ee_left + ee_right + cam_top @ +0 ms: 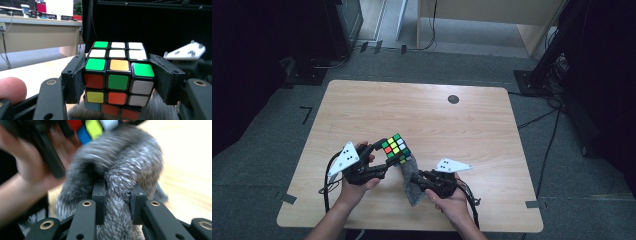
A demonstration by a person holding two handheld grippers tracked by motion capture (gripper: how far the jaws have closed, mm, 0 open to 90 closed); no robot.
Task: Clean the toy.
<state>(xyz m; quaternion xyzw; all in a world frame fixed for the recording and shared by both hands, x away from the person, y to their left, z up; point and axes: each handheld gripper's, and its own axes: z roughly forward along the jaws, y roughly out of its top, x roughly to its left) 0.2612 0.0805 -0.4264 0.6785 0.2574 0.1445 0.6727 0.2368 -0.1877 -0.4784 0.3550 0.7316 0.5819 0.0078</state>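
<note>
Above the bench's (362, 100) near edge, the left gripper (117, 80) clamps 1 scrambled puzzle cube (117, 72), its 2 jaws pressed against the cube's sides. The right gripper (117, 195) is closed on 1 grey fuzzy cloth (120, 170), bunched between its jaws and pushed up against the cube's underside. Each visible cube face carries 9 coloured stickers. No brand or writing can be read. 1 dark round disc (453, 99) sits near the far right corner.
</note>
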